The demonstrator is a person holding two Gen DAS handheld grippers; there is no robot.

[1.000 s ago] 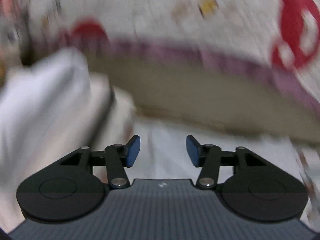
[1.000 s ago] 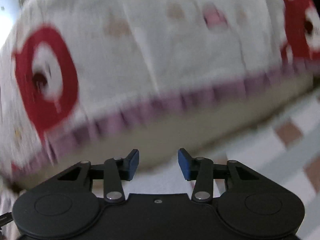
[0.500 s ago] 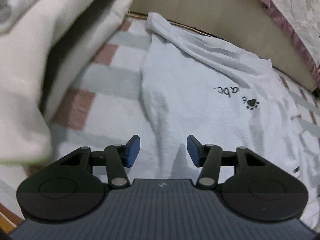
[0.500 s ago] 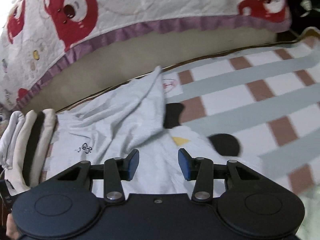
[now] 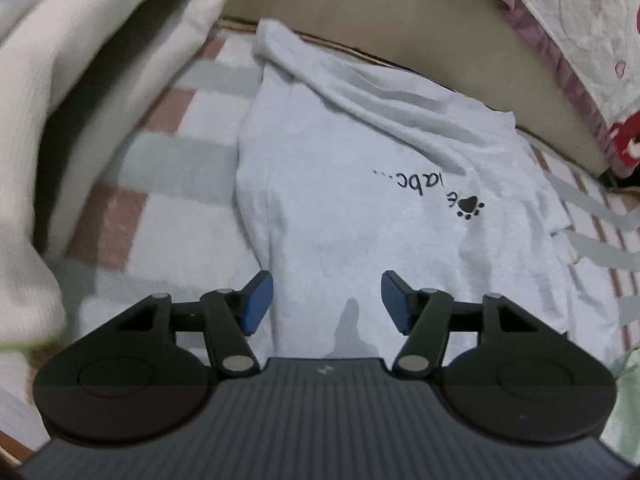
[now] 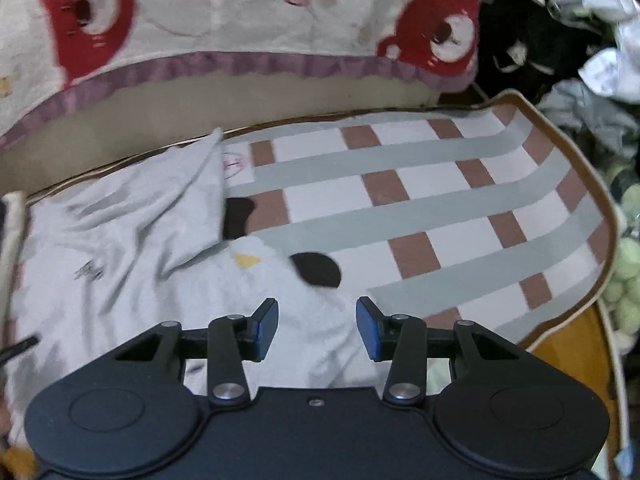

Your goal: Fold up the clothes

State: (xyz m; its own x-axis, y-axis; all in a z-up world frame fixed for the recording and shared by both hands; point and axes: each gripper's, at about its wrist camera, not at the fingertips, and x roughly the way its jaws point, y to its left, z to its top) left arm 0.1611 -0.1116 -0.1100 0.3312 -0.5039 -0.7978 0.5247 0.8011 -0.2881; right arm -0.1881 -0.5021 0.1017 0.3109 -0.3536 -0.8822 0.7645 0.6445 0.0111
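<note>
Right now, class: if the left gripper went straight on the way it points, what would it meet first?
The left gripper, open, would most likely meet the pale blue shirt lying on the checked mat; depth is hard to judge.

1 white shirt, 1 checked mat, 1 bear quilt, 2 claws

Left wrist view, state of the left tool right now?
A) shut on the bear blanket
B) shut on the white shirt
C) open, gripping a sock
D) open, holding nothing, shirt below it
D: the left tool shows a wide gap between its blue pads, with nothing in it, and the white shirt lies spread on the checked mat beneath.
</note>
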